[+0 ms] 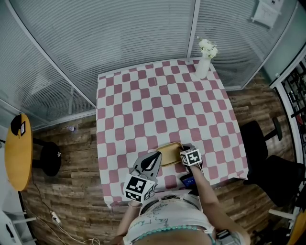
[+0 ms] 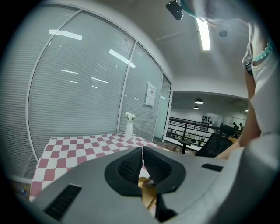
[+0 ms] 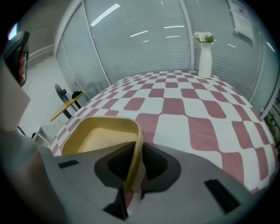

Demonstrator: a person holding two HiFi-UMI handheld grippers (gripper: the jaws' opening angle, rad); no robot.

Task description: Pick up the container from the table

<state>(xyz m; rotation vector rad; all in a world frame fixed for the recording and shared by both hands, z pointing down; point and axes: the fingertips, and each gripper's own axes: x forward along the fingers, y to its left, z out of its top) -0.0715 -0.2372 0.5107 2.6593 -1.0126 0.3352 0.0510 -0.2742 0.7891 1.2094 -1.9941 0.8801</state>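
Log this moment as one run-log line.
phase: grasp | right gripper: jaws shut on yellow container wall | left gripper: jaws shut, empty | location: near edge of table | lift: not evident

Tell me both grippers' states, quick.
Left gripper: shut, nothing between its jaws.
Right gripper: shut on the yellow container's side wall.

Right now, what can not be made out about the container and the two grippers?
Right gripper view: the right gripper, shut on the container wall, hides its base; whether it is off the table cannot be told.
Left gripper view: the left gripper, jaws together, hides all but a yellow sliver of the container; contact unclear.
Head view: print on the paper is too small.
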